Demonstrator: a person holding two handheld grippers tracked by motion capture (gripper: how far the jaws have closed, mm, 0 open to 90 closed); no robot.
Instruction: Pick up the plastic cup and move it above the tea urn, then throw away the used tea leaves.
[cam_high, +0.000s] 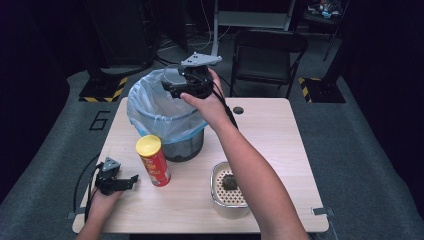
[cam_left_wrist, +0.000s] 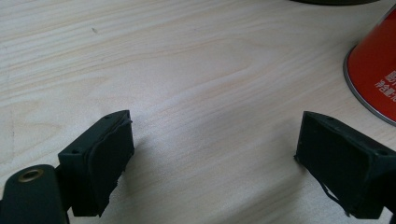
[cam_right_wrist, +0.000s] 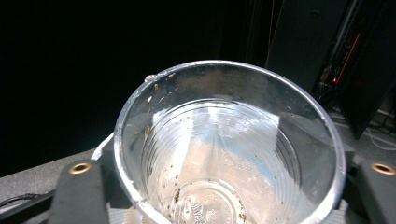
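Cup (cam_high: 172, 76) over bin (cam_high: 150, 107), can (cam_high: 153, 161) before it

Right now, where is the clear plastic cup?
The clear plastic cup sits in the right gripper, held above the blue-lined bin at the table's far left.

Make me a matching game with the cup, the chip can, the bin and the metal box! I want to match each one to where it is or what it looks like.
Things:
1. clear plastic cup
2. chip can
3. bin
4. metal box

Descriptions:
A. stands upright on the table, red with a yellow lid
B. lined with a pale blue bag
C. held in the right gripper above the bin
D. sits at the near right of the table with a dark lump inside

Pairs: 1-C, 2-A, 3-B, 4-D
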